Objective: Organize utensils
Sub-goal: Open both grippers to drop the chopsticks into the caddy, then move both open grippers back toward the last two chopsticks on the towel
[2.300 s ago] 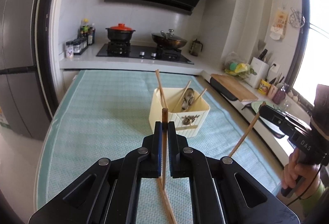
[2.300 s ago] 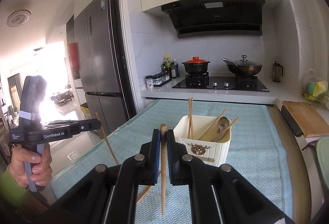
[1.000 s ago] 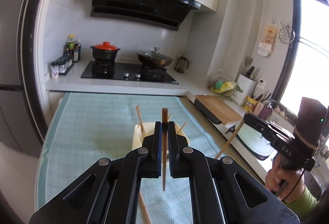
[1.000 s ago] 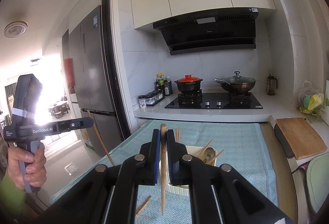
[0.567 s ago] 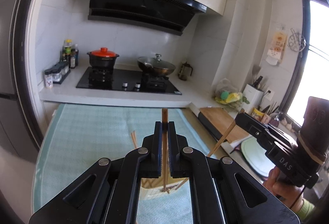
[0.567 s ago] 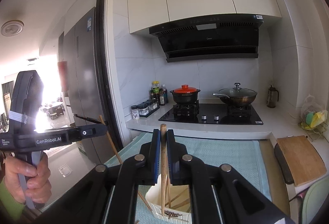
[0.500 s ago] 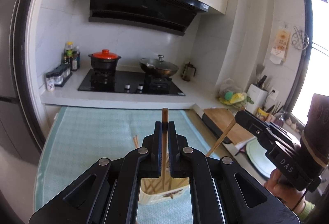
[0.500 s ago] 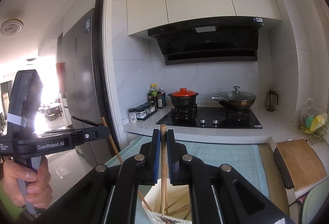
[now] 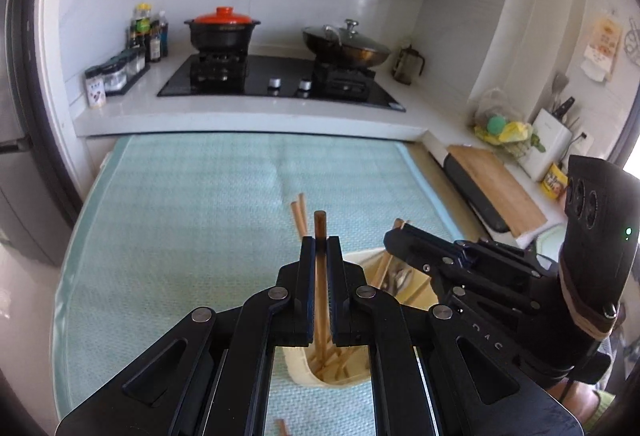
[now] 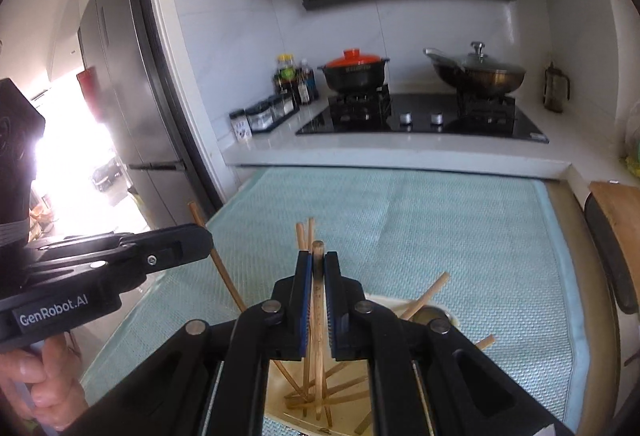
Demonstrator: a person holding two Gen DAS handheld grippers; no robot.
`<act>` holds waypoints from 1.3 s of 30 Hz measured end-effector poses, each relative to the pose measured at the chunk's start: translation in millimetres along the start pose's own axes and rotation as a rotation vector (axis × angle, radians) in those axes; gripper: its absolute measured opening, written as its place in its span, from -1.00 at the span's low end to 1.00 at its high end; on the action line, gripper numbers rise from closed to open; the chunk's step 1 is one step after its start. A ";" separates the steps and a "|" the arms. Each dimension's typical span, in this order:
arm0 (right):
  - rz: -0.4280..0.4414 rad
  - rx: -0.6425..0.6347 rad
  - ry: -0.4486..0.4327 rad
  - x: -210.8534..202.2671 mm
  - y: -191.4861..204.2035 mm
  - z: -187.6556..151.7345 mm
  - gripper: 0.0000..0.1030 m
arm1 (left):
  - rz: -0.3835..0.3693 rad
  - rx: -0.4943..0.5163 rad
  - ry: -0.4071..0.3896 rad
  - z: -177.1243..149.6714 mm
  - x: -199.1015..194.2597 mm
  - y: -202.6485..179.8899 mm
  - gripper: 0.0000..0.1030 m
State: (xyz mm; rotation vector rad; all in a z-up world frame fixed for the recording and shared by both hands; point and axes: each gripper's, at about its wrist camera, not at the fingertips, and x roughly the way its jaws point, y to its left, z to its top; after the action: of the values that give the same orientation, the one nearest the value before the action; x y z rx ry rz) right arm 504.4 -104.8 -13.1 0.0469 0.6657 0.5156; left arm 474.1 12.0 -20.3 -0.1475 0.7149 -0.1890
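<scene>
Above the cream utensil box [image 9: 298, 366], a wooden chopstick [image 9: 320, 276] is clamped in the left gripper [image 9: 320, 260]; another chopstick [image 10: 318, 316] in the right gripper [image 10: 318, 276]. Light, stiff, smooth sticks are probably best pinched near the upper end.

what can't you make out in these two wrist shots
- Holder: left wrist view, the left gripper covers most of it; its front is not seen.
- Spoon: right wrist view, only a bit of it shows behind the right gripper.
- Table chopstick: left wrist view, cut off by the bottom edge.
- Jar labels: right wrist view, too small to read.
</scene>
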 end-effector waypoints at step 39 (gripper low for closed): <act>-0.183 0.012 0.058 -175.2 46.6 -289.2 0.23 | 0.044 -0.106 0.021 -251.6 -149.0 32.7 0.83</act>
State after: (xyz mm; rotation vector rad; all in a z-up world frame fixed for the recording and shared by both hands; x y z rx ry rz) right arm 193.4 -181.5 -130.8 -0.0182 0.7225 0.3383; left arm 201.3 59.5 -119.7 -0.2306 0.7490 -0.1110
